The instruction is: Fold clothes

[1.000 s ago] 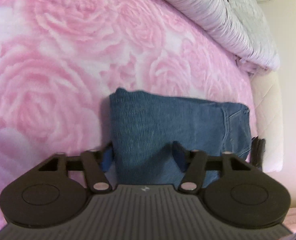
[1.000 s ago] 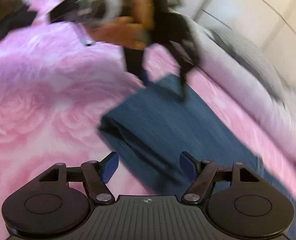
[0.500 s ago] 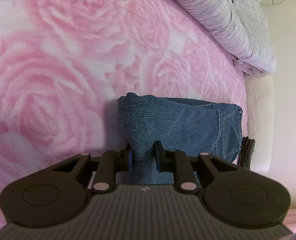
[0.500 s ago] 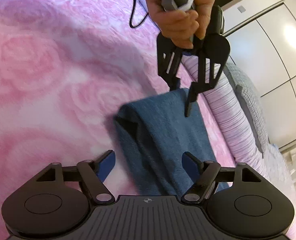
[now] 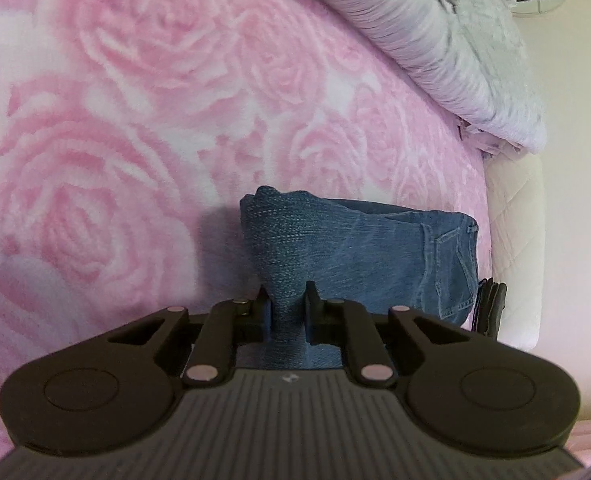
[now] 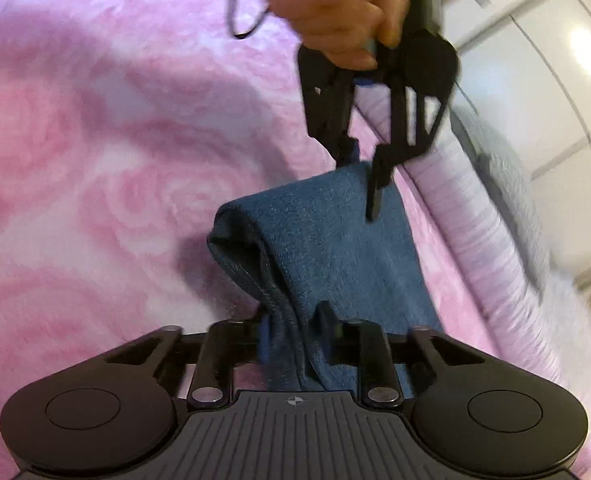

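Folded blue jeans (image 5: 355, 240) lie on a pink rose blanket (image 5: 135, 120). My left gripper (image 5: 288, 296) is closing on the near end of the fold, and its pads pinch the denim into a narrow neck. At the jeans' right end a dark pair of fingers (image 5: 491, 304) shows, partly hidden by the cloth. In the right wrist view my right gripper (image 6: 293, 320) is closing on the other end of the jeans (image 6: 327, 240), with a bunch of denim pressed between its pads. Across from it a hand (image 6: 335, 20) holds the left gripper (image 6: 361, 184) at the far end.
A striped rolled cover (image 5: 415, 40) and a grey quilt (image 5: 495, 60) lie along the far side of the bed. A white mattress edge (image 5: 515, 240) shows on the right. A thin cable (image 6: 239, 20) lies on the blanket, with white wardrobe doors (image 6: 535, 80) behind.
Both grippers have closed from wide open onto the jeans' ends. The denim now bunches between their pads, and the left end of the fold has lifted slightly.
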